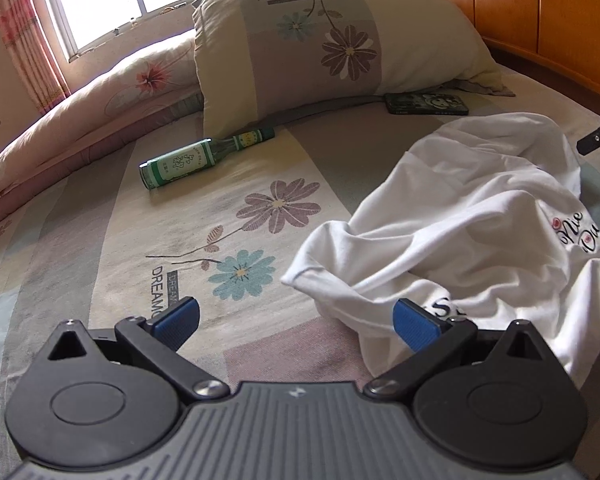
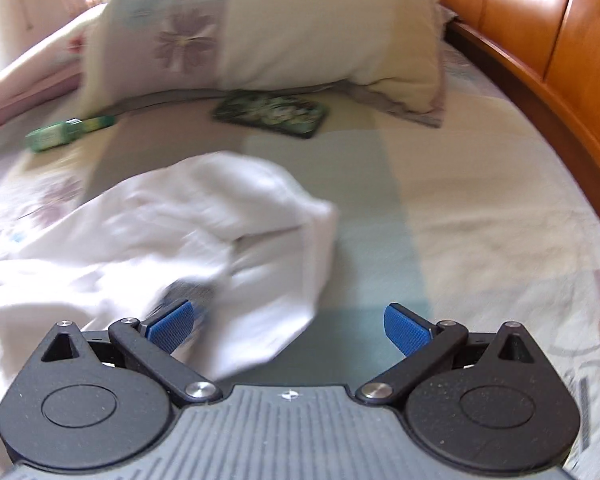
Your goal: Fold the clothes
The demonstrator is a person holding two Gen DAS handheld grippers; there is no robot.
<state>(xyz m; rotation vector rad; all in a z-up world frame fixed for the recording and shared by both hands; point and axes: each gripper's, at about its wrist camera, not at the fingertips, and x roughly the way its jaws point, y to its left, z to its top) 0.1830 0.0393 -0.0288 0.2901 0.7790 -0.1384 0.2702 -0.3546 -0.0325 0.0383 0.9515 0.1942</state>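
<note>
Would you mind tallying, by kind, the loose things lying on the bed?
White shirt: 1
Green bottle: 1
Dark phone: 1
Pillow: 1
Pink quilt: 1
Total: 5

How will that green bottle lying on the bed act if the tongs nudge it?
The green bottle lies on its side and looks round, so it would probably roll. The bed sheet looks soft, likely slowing it. It looks like glass, so possibly slippery and fragile.
</note>
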